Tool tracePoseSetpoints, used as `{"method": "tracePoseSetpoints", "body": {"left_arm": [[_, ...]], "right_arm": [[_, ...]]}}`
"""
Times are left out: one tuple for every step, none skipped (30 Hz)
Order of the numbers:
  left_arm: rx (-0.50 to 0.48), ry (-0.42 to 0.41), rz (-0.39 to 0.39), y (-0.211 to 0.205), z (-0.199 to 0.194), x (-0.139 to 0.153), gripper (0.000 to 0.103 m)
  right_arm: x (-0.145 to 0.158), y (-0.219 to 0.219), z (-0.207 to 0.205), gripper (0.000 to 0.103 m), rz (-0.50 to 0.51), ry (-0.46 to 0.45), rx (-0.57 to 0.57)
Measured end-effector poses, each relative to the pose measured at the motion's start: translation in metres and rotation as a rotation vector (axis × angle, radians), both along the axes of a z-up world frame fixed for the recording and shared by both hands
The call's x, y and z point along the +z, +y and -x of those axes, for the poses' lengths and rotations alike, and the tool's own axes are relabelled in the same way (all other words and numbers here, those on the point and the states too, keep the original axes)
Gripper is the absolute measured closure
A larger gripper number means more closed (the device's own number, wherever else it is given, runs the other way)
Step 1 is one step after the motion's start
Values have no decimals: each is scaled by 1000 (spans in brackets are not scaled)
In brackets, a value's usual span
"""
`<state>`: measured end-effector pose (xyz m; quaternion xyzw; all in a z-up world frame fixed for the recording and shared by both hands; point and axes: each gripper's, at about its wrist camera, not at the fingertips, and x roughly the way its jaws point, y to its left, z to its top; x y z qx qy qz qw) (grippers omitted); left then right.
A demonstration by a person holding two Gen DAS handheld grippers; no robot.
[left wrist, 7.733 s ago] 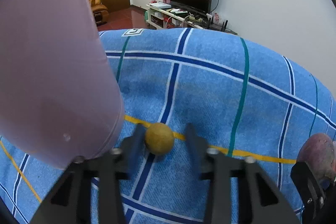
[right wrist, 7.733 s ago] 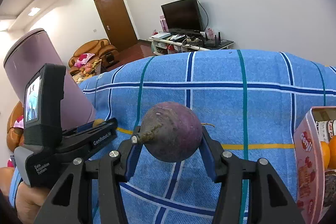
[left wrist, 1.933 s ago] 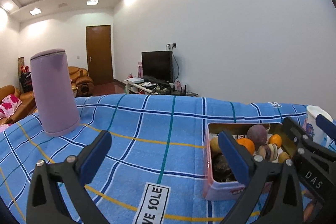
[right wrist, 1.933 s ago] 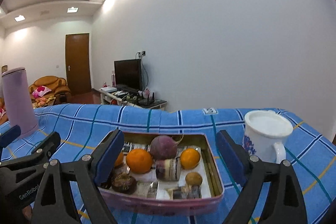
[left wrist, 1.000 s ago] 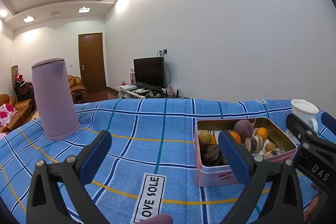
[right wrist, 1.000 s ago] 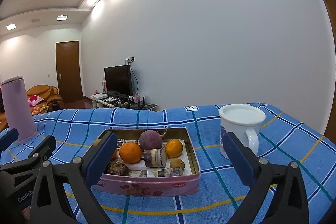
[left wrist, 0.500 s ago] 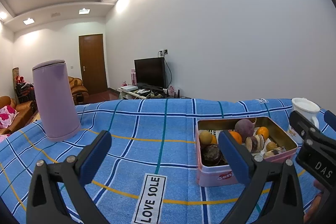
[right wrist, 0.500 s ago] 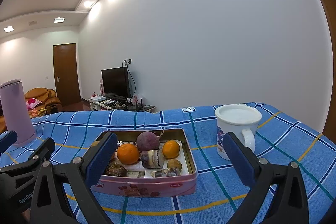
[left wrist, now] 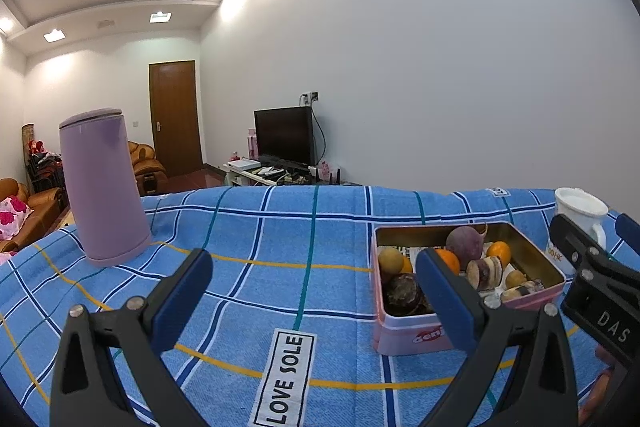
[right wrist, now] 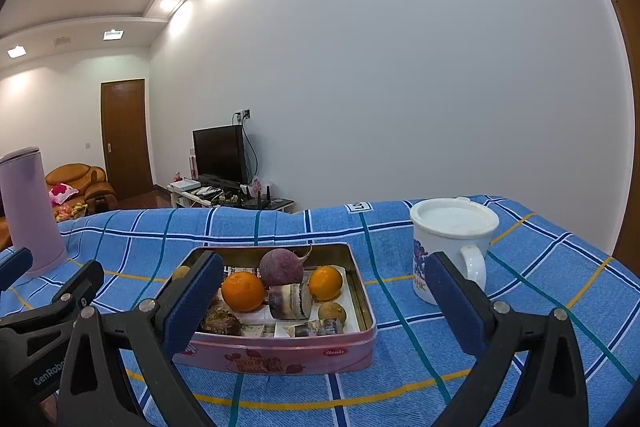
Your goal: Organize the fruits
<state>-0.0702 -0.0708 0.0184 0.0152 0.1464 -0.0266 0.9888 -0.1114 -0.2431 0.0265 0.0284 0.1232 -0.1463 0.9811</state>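
Both grippers stand empty, fingers spread wide: the left gripper (left wrist: 312,283) hangs over bare cloth (left wrist: 256,247) toward the near edge of the bench, the right gripper (right wrist: 324,287) faces the tin (right wrist: 280,351) from the near side, clear of it. The pink tin sits on the blue checked cloth right of centre; a white mug (right wrist: 452,243) stands just beside it toward the right edge, a lilac flask (left wrist: 102,187) well apart toward the far left corner. All visible fruit lies inside the tin: two oranges (right wrist: 243,291) (right wrist: 325,283), a purple root (right wrist: 281,269) with a thin tail at the far wall, a small brown round fruit (right wrist: 332,311), a yellowish one (left wrist: 391,259) at the left wall, a dark wrinkled piece (right wrist: 220,321), and banded cut pieces (right wrist: 290,301). None is seen loose on the cloth, so sorting appears complete or nearly so. Handling judgement: oranges firm, moderately heavy, prone to roll; grip across the widest part. The root is hard and heavier; take the bulb, not the tail. The small fruit is light and likely to slip; close squarely on its middle. The cut pieces look soft; light pressure on the rind sides. The tin is stiff but thin-walled; grip a wall at mid-length, as it may tip under load.
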Motion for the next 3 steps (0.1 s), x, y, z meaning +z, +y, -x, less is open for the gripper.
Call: {"method": "tracePoseSetpoints", "body": {"left_arm": [[-2,3,-2,0,0,0,0],[-2,4,-5,-1,0,0,0],[-1,5,-8,-1,0,0,0]], "right_arm": [[0,0,0,2,0,1,0],[0,0,0,1,0,1,0],[0,0,0,1,0,1,-1]]}}
